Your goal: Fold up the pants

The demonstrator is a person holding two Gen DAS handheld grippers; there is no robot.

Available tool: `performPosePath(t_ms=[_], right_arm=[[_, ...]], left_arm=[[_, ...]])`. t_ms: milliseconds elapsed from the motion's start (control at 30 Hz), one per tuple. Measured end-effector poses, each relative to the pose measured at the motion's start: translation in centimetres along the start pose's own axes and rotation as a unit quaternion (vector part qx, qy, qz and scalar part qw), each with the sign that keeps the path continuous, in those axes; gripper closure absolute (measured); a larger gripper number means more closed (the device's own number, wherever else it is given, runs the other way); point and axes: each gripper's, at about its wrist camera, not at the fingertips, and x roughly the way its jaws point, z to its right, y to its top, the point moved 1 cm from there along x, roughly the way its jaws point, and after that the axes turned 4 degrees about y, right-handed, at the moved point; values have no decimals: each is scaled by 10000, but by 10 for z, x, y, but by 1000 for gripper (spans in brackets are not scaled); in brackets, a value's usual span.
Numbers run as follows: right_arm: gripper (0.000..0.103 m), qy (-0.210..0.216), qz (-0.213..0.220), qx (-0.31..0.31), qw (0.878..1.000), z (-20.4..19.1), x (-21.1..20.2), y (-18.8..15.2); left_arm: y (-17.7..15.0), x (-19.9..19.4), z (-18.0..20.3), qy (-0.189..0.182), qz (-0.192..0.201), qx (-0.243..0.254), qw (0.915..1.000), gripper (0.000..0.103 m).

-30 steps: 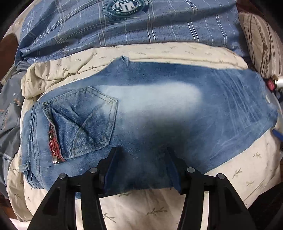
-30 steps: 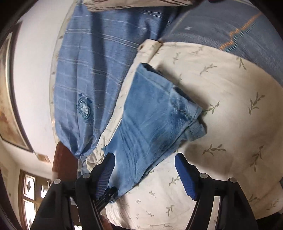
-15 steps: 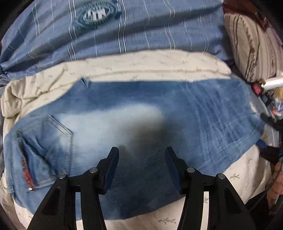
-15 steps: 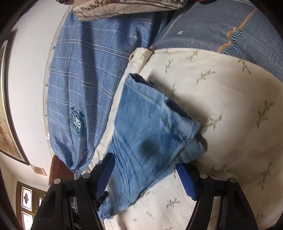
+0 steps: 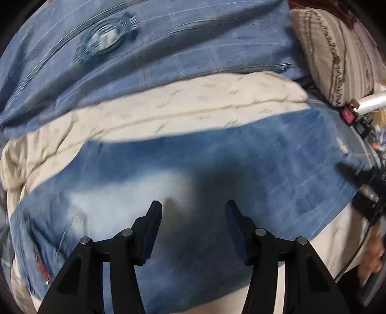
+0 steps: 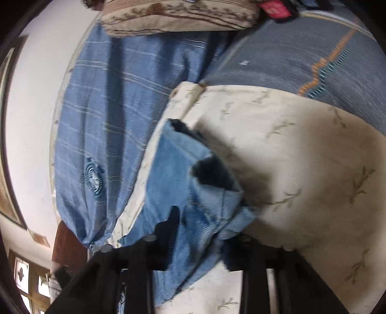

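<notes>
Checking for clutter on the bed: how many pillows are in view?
1: a striped beige pillow at the bed's far right corner, also at the top of the right wrist view. Others may be hidden.

Pants (image 5: 241, 154): blue denim cloth, matt, woven twill texture, pale faded patch, fine whitish wear streaks.
Quilt (image 5: 193, 101): cream cloth, matt, soft, stitched seams, printed sprigs.
Blue cover (image 5: 193, 43): woven cloth, slight sheen, thin pale stripes, embroidered emblem.
Pillow (image 5: 337, 48): striped beige cloth, matt.
Left claw (image 5: 193, 217): black plastic, smooth, semi-matt; dull metal rivets.
Right claw (image 6: 200, 231): black plastic, matt.
Wall (image 6: 31, 108): smooth, matt white.
</notes>
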Motion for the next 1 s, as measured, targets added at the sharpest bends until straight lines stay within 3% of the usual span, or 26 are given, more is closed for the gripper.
performPosePath(t_ms=[200,300,433,567,633,700,833,1000], right_arm=[[79,4,-29,26,10000,4,0,1],[79,25,-57,73,10000,6,1,2],[81,59,-123,62,9999,9,1,3],[81,56,-162,12,9999,7,2,3],[81,54,-190,-1,9998,7,4,3],[81,79,-225,20,9997,8,4,5],[78,247,-289,208,9991,13,5,8],[75,356,-265,552,9975,17,3,8]], left_arm=[[47,26,46,-152,-77,119,9998,48],[68,42,62,92,-10,208,9997,48],[83,68,80,149,-188,307,9992,48],[85,81,100,610,148,745,9952,47],[86,82,102,673,253,801,9942,47],[87,78,95,509,209,725,9959,47],[88,59,65,-287,136,35,9995,47],[69,42,56,-511,150,-216,9983,47]])
